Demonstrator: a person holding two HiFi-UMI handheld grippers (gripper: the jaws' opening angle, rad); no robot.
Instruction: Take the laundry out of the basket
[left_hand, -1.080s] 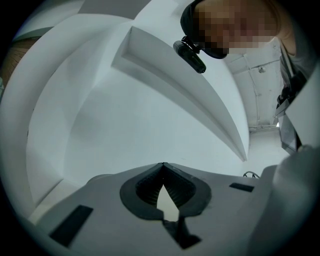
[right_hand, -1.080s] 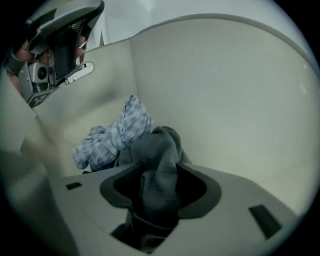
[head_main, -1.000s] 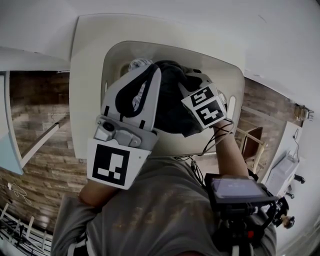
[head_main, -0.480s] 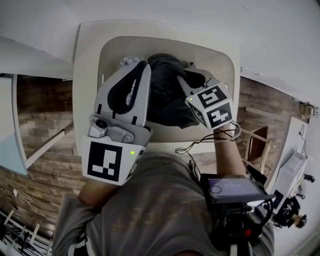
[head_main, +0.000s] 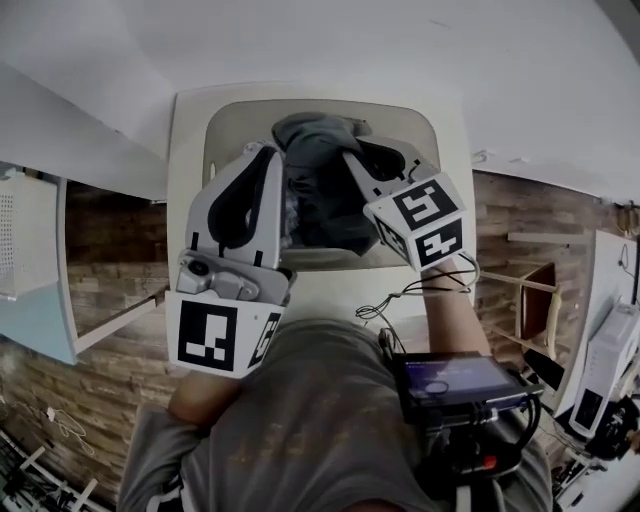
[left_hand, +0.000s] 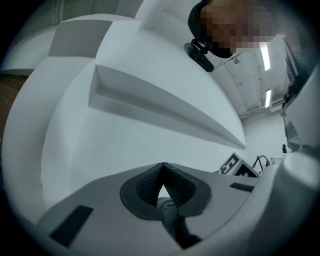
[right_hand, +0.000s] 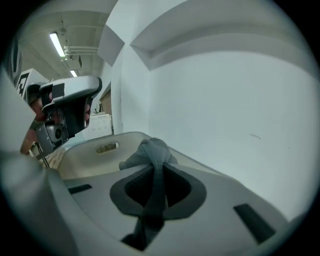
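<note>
A dark grey garment hangs bunched between my two grippers over the pale laundry basket, seen from above in the head view. My left gripper is at the garment's left side, its jaws shut, with a fold of the grey cloth pinched low between the pads. My right gripper is at the garment's right side. In the right gripper view the garment runs down between the jaws of that gripper, which are shut on it, with the basket's wall behind. What else lies in the basket is hidden.
The basket stands against a white wall on a wood-plank floor. A pale shelf unit is at the left, a wooden stool and white appliances at the right. A screen and cables hang at the person's chest.
Both grippers have moved together with the dark garment held between them, and the basket now looks smaller and farther off. The garment stays bunched between the two grippers.
</note>
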